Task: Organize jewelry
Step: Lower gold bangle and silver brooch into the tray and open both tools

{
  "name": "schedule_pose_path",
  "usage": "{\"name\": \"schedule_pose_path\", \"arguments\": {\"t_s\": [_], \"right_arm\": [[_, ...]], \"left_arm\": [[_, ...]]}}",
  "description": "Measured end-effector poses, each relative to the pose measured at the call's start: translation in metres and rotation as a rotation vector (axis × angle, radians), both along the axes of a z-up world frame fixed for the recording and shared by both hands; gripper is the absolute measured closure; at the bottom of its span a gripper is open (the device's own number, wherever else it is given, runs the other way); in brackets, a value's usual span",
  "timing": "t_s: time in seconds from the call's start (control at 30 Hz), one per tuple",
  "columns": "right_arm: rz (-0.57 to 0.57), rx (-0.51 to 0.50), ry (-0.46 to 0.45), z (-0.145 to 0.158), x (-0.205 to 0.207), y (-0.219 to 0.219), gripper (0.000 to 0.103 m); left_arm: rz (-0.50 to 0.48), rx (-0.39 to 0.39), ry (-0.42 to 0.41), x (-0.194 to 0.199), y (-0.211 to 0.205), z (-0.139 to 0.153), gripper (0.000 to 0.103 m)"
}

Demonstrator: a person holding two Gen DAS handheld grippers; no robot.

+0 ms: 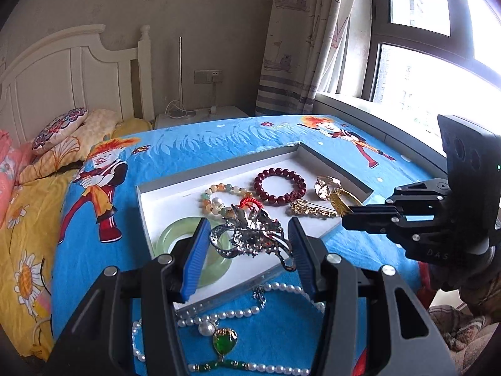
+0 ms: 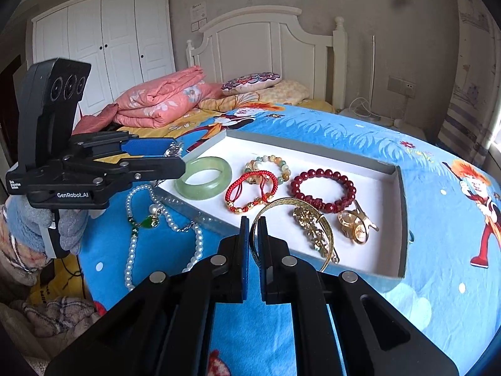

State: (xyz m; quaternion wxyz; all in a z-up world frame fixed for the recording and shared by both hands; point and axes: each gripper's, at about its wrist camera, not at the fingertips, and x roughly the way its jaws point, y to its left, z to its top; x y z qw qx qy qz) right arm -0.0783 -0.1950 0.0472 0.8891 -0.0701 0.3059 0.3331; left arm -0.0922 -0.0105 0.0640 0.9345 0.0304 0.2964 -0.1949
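**Mara:** Between the left gripper's (image 1: 249,244) blue pads hung a silver filigree brooch (image 1: 250,236), and as far as I could see they were clenched on it. It was just above the near edge of the white tray (image 2: 369,250), over the jade bangle (image 2: 203,181).

**Teo:** How would it handle?

**Mara:** Light but awkward, I'd judge. The openwork looked stiff, with thin curling tips that could bend or snag, so holding it across the widest part seemed sensible.

**Teo:** And the right gripper (image 2: 253,228)?

**Mara:** Its jaws were nearly together, pinching the rim of a gold bangle (image 2: 325,235) at the tray's front edge. That's a rigid hoop, thin and smooth. I'd expect it to swing or slip if gripped loosely. It stood tilted over a gold brooch (image 2: 310,228).

**Teo:** What else lay in the tray?

**Mara:** A dark red bead bracelet (image 2: 322,191), a red cord bracelet (image 2: 250,191), a pale mixed-stone bracelet (image 2: 269,166) and a small gold watch (image 2: 357,228). The cord one would be soft and floppy, and the beaded ones would drape.

**Teo:** Anything outside it?

**Mara:** A pearl necklace (image 2: 131,250) with a green pendant (image 2: 147,222) lay on the blue cartoon bedsheet (image 2: 438,282) just beside the tray. It would be limp and prone to tangling, so best lifted near the pendant.

**Teo:** Any writing?

**Mara:** "GenRobot.AI" on the left gripper's body, seen from the right camera. The small print beside it was too fine to read.
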Motion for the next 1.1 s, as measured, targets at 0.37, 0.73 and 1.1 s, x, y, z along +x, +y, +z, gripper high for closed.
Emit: {"name": "schedule_pose_path", "arguments": {"t_s": [0.37,0.73,1.1], "right_arm": [[-0.021,-0.083,0.009,-0.008,0.03,0.042,0.097],[-0.036,-0.088,0.052,-0.014,0.05,0.047,0.097],[-0.032,-0.091,0.083,-0.017,0.061,0.051,0.096]], "left_arm": [[0.08,-0.008,0.085,0.054,0.007,0.001,0.053],[0.167,-0.015,0.159,0.094,0.018,-0.011,0.053],[0.198,0.011,0.199,0.109,0.026,-0.025,0.052]]}}
